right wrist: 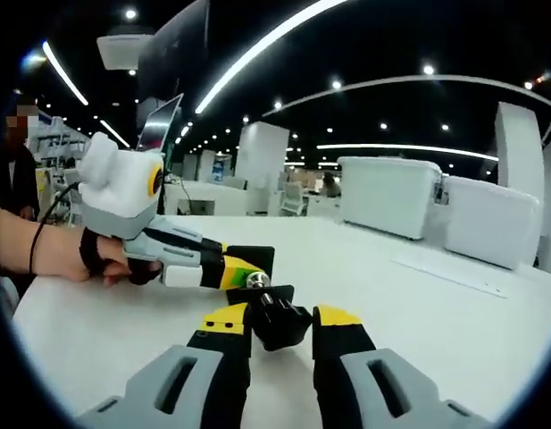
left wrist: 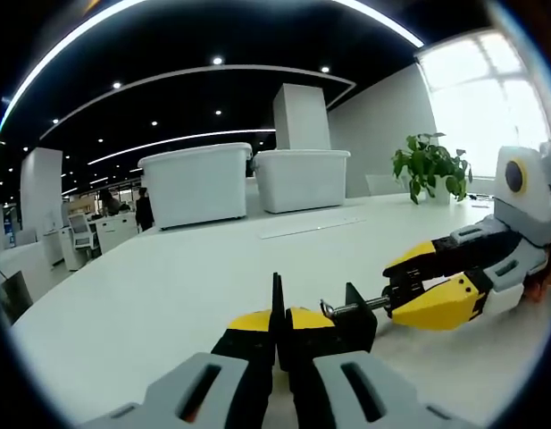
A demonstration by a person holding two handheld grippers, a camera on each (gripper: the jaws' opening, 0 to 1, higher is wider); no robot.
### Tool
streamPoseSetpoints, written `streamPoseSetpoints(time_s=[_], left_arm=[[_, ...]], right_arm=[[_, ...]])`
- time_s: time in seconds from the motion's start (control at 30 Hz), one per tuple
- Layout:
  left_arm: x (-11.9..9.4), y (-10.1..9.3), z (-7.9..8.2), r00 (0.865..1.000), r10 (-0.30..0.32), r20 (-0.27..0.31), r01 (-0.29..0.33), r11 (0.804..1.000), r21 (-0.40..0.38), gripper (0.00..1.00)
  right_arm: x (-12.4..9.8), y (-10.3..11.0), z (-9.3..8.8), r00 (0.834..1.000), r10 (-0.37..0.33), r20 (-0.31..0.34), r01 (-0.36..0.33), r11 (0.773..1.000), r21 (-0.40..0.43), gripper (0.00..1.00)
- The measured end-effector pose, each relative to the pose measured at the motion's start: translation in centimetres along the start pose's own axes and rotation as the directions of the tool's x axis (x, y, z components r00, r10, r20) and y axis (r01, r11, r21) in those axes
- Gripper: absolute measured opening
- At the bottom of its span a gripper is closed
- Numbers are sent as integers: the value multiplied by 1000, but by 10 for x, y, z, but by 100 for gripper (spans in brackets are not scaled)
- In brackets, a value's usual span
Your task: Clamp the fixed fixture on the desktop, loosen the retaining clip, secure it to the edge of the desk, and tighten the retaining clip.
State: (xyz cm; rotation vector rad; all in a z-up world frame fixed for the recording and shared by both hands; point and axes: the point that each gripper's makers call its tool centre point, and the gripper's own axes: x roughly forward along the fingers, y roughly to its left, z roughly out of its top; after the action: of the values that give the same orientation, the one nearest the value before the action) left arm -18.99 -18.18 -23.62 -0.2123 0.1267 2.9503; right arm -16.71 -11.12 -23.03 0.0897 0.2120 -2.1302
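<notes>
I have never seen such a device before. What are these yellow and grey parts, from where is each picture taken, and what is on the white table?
There is no robot here. A person holds one hand tool, a two-jaw gripper, in each hand, and a small fisheye camera rides on each.

In the left gripper view, the left gripper rises from the bottom, shut on a black clamp fixture. The right gripper comes in from the right, around the clamp's metal screw.

The right gripper view shows the same scene from the other side: the person's hand holds the left gripper.

The white table also carries two white storage bins and a potted plant.
</notes>
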Motion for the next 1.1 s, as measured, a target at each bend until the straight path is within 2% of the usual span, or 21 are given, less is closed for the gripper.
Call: streamPoseSetpoints(time_s=[0.17, 0.27, 0.33, 0.4, 0.43, 0.53, 0.7, 0.8, 0.97, 1.1], left_arm=[[0, 0, 0, 1000, 0, 0, 0, 1000, 0, 5], [0, 0, 0, 1000, 0, 0, 0, 1000, 1, 5], [-1, 0, 0, 1000, 0, 0, 0, 1000, 1, 5], [0, 0, 0, 1000, -3, -1, 3, 1000, 2, 5], [0, -1, 0, 1000, -3, -3, 3, 1000, 3, 5], [0, 0, 0, 1000, -3, -3, 3, 1000, 4, 5], [0, -1, 0, 1000, -3, -4, 3, 1000, 5, 5], [0, -1, -1, 1000, -3, -6, 3, 1000, 2, 5], [1, 0, -1, 1000, -1, -6, 1, 1000, 3, 5], [0, 0, -1, 1000, 2, -7, -2, 1000, 4, 5]], right_arm=[[0, 5, -4, 998, 63, -4, -62, 989, 137, 33], [0, -3, 1, 999, 45, 21, -48, 979, 198, 32], [1, -9, -2, 1000, 30, 6, -31, 974, 225, 29], [2, -1, -1, 996, 83, 15, -84, 961, 265, 23], [1, -6, -2, 998, 65, 9, -65, 962, 265, 23], [-1, -4, -2, 998, 68, 12, -69, 958, 279, 23], [-4, 0, -2, 998, 68, 13, -69, 963, 261, 23], [-5, 2, -2, 998, 64, 14, -66, 973, 220, 22], [-6, 4, 0, 999, 42, 14, -43, 995, 87, 22], [-6, 8, 0, 1000, 27, 13, -27, 1000, 10, 23]])
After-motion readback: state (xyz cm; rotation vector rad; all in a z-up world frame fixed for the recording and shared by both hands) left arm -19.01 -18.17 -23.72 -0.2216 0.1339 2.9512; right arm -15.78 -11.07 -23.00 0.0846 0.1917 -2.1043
